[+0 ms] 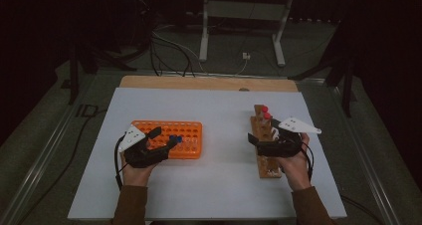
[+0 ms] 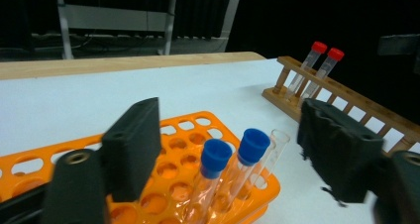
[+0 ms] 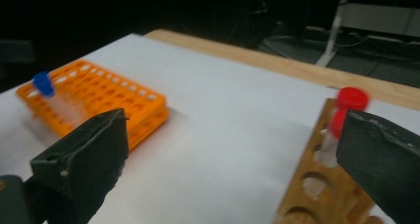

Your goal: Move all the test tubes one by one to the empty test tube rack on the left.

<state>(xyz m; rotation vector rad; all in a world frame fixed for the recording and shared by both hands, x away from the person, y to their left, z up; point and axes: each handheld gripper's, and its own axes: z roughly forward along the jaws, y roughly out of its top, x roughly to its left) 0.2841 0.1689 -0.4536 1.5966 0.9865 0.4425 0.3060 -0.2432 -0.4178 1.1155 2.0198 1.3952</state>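
Note:
An orange tube rack point(image 1: 186, 135) point(image 2: 183, 149) lies left of the middle of the white table. At its near right corner stand two blue-capped tubes point(image 2: 215, 157) and an uncapped clear tube point(image 2: 278, 140). My left gripper point(image 1: 166, 137) point(image 2: 235, 152) is open around them, with both pads clear of the tubes. At the right, a wooden rack point(image 1: 267, 166) point(image 3: 317, 189) holds two red-capped tubes point(image 1: 264, 112) point(image 3: 350, 105) at its far end. My right gripper point(image 1: 261, 135) point(image 3: 233, 159) hovers open over that rack, nothing between its jaws; the red caps sit just beside its right pad.
The white tabletop point(image 1: 219, 110) ends in a wooden strip point(image 1: 209, 83) at the far edge. Beyond it on the dark floor are a metal stand point(image 1: 241, 16) and loose cables point(image 1: 169, 51). Bare white surface lies between the two racks.

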